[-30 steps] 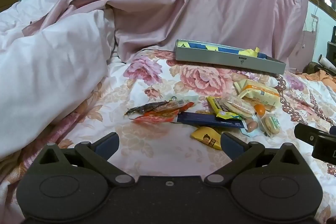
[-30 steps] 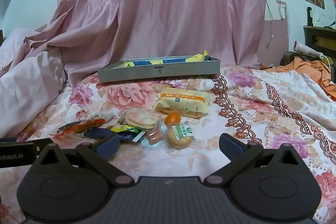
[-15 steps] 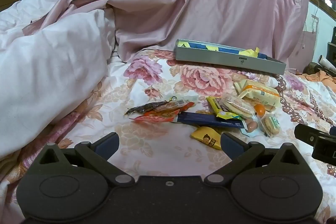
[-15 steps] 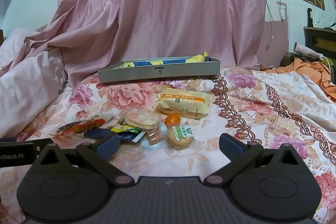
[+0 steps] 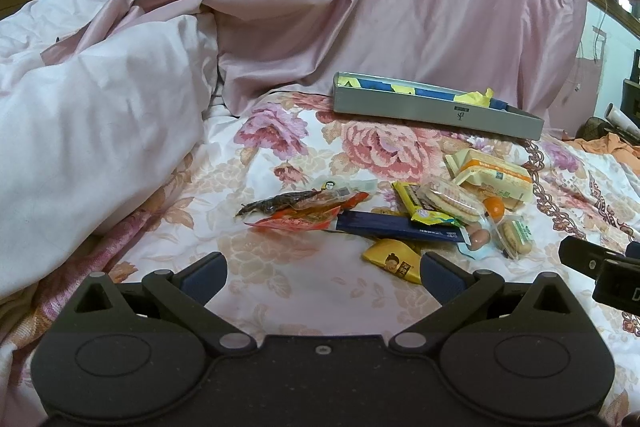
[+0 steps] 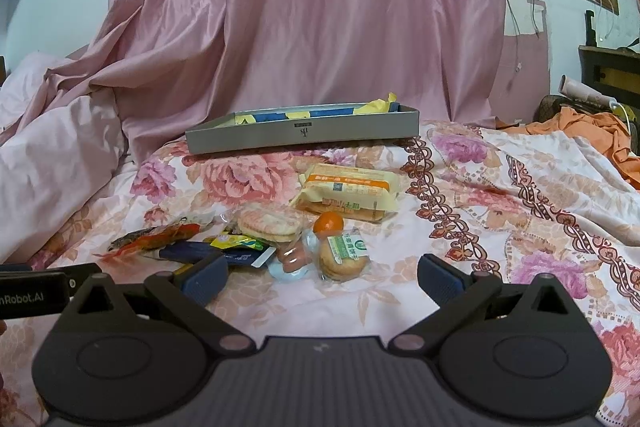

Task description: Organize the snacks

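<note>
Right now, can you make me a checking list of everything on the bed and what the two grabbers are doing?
Surface: floral bedspread, rumpled, with a white duvet bunched at its left.
Job's things: grey tray at the back with blue and yellow wrappers inside; loose snack pile in front, including yellow biscuit pack, round cracker pack, small orange, dark blue bar, yellow packet.
Clutter: orange cloth at far right.
Grippers: left gripper open, empty; right gripper open, empty; both short of the pile.
Cables: thin wires hanging on the wall.
Surroundings: pink curtain behind; window at upper right.
</note>
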A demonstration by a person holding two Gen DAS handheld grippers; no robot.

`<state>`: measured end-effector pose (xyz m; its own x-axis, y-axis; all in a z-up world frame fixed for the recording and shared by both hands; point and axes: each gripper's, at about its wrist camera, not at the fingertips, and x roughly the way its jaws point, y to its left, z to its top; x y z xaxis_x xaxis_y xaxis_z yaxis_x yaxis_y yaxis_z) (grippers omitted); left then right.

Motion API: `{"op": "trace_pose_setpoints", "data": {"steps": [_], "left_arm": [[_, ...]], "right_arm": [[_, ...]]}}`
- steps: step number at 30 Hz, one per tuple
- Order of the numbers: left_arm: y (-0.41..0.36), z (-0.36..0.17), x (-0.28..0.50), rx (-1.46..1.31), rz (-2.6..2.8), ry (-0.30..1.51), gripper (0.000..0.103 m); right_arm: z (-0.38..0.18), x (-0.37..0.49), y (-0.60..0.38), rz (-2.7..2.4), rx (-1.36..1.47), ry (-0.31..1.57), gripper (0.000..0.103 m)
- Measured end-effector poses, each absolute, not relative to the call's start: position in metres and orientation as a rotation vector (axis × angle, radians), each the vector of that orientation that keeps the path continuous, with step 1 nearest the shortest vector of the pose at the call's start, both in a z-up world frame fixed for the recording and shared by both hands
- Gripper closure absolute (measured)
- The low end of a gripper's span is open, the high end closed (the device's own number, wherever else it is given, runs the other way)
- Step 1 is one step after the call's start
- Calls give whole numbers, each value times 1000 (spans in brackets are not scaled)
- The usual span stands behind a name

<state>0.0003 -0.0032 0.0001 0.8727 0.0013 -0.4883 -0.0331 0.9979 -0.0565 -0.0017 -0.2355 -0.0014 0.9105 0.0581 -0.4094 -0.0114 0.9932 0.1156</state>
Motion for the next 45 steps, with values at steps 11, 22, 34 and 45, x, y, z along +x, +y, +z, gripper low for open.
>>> {"op": "trace_pose_setpoints", "data": {"steps": [11,22,34,45], "left_arm": [[-3,0,0,-65,18,511,1],[-3,1,0,-67,18,512,1],[-4,-3,1,-67,23,521,1],[-7,-3,14,-80,3,569,1]], "right_arm": [[-1,-2,-235,37,112,424,0],[-1,-2,-236,37,111,424,0],[-1,-3,-236,42,114,424,0],[10,6,-234,135,35,421,0]]}}
